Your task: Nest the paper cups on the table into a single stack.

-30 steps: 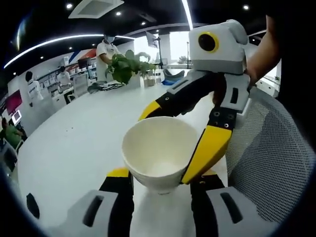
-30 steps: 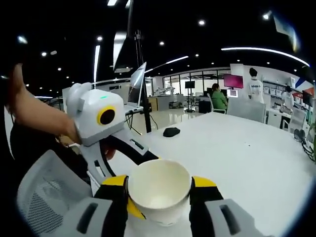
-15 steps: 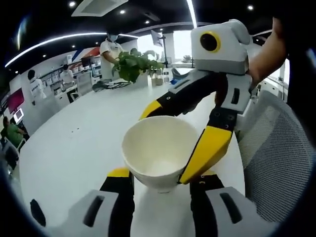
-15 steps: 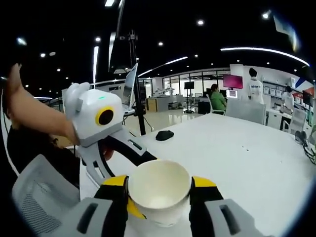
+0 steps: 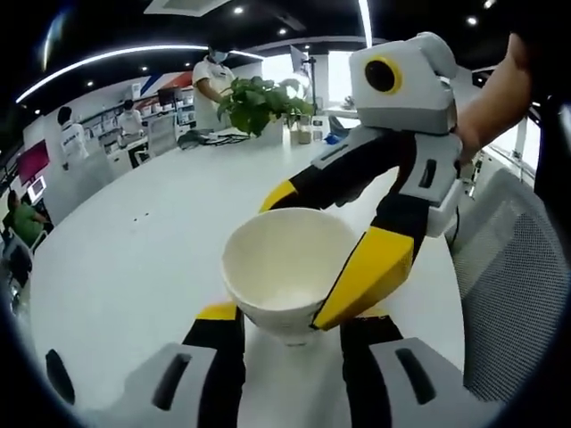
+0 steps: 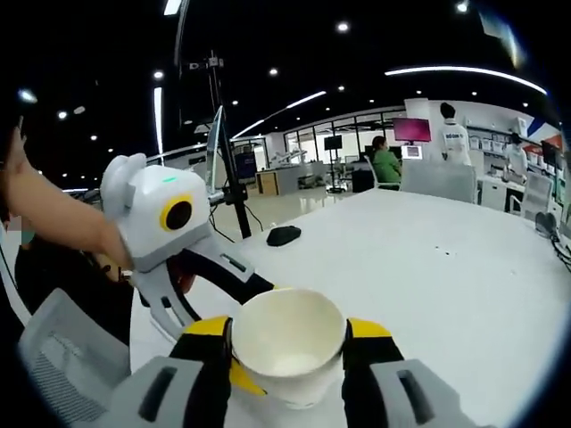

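A white paper cup (image 5: 284,267) is lifted over the white table (image 5: 134,259), its open mouth facing the camera. My left gripper (image 5: 290,314) is shut on its lower part. The right gripper (image 5: 321,236) comes in from the upper right, its yellow fingertips (image 5: 366,272) on either side of the cup's rim. In the right gripper view the same cup (image 6: 287,343) sits between my right gripper (image 6: 290,328) jaws, which are shut on it. The left gripper (image 6: 169,223) reaches its fingers (image 6: 239,278) to the cup's left side. Whether other cups are nested inside is not clear.
A mesh chair back (image 5: 513,294) stands close on the right. A potted plant (image 5: 259,102) is at the table's far end, and a black mouse (image 6: 284,235) lies on the table (image 6: 428,259). People stand and sit in the background. A hand (image 6: 53,214) holds the left gripper.
Both views have swung slightly, shifting the background. The cup stays held between both grippers in the same place relative to them.
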